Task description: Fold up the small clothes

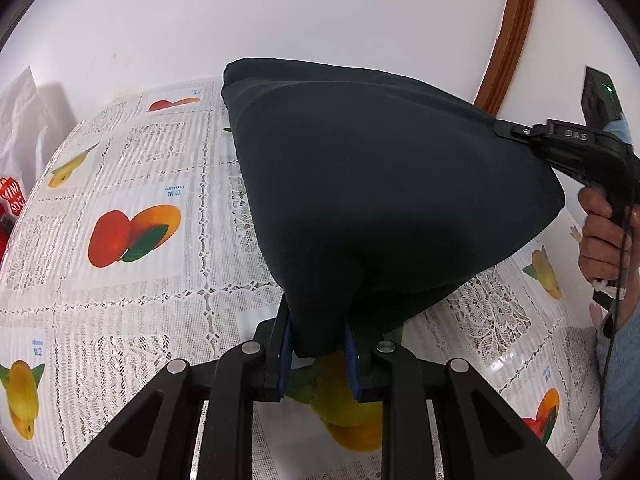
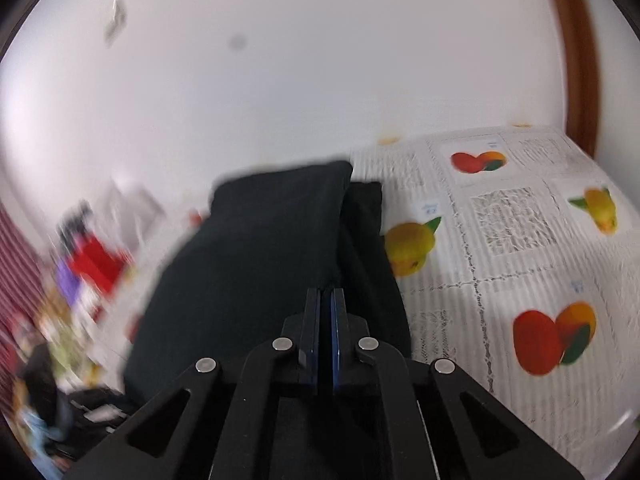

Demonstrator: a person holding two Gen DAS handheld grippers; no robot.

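A dark, near-black garment [image 1: 380,184] hangs stretched above the table between both grippers. My left gripper [image 1: 318,320] is shut on a bunched lower fold of it, with the cloth pinched between the blue pads [image 1: 285,340]. At the right, my right gripper [image 1: 502,128] is clamped on the garment's upper edge, which runs taut to its tip. A person's hand [image 1: 600,240] holds its handle. In the blurred right wrist view the right gripper [image 2: 325,294] has its pads pressed together at the edge of the garment [image 2: 260,260], which falls away to the left.
The table [image 1: 160,280] wears a white lace cloth printed with mangoes [image 2: 500,260]. A white bag [image 1: 24,120] and a red item [image 1: 10,196] stand at the far left. A wooden frame [image 1: 512,32] curves up the white wall. Blurred clutter [image 2: 92,264] lies beyond the table.
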